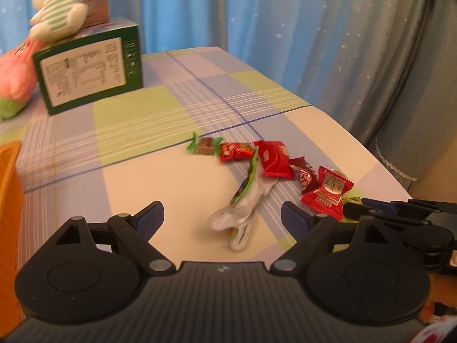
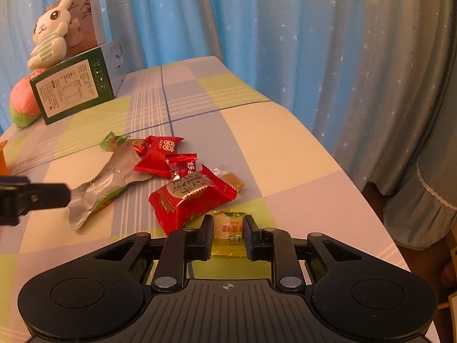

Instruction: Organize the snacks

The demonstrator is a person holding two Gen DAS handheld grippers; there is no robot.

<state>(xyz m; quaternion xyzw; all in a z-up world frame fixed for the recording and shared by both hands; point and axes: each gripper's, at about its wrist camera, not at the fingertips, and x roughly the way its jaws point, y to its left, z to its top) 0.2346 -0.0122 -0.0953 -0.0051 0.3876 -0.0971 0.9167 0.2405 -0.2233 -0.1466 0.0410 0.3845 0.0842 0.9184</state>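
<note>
In the left wrist view, an orange container (image 1: pixel 8 188) is cut off by the left edge, so only one wall shows. Above it a pink and green soft toy (image 1: pixel 12 83) is also cropped, and a blurred plush rabbit (image 1: pixel 61 5) sits on a green box (image 1: pixel 88 68) at upper left; the print on the box label is too small to read. The left gripper (image 1: pixel 221 217) fills the bottom of the frame with its jaws spread wide and nothing between the pads. Just beyond them, at centre, a crumpled silver wrapper (image 1: pixel 242 203) lies on the checked tablecloth (image 1: pixel 142 171). Behind it a line of snacks runs to the right: a green-ended sweet (image 1: pixel 204 145), red packets (image 1: pixel 274 158), a dark red sweet (image 1: pixel 304 174) and a larger red packet (image 1: pixel 328 194). At the right edge, the right gripper's fingers (image 1: pixel 371 207) reach in, their tips half hidden behind that packet.

In the right wrist view, one dark finger of the left gripper enters from the left edge, blurred, touching or just short of the silver wrapper (image 2: pixel 97 188); which, I cannot tell. At bottom centre the right gripper (image 2: pixel 228 230) is pinching a yellow sweet (image 2: pixel 228 228), its pads pressed against both sides. The sweet's near end lies under the gripper body. The larger red packet (image 2: pixel 191 200) lies just left of it, partly covering a clear-wrapped amber sweet (image 2: pixel 231 178).
</note>
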